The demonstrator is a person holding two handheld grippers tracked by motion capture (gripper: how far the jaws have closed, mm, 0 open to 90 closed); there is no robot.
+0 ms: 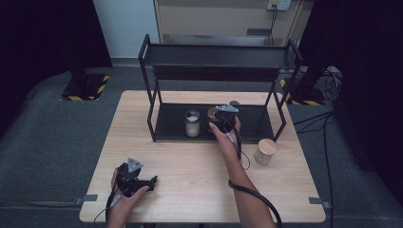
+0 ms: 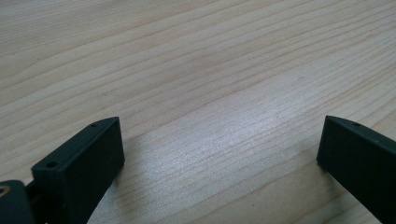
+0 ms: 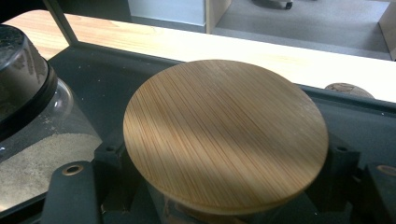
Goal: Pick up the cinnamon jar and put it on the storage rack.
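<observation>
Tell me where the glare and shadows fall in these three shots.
Left gripper view: soft sheen on the table between the open tongs. Right gripper view: a shadow band crosses the wooden lid, and the near edge is blurred. High view: dim surroundings, evenly lit tabletop.

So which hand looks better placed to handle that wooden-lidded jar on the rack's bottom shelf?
The right. Its gripper is already at the rack's lower shelf, jaws closed around the wooden-lidded jar. The left gripper rests open on the table near the front edge, far from the rack.
</observation>
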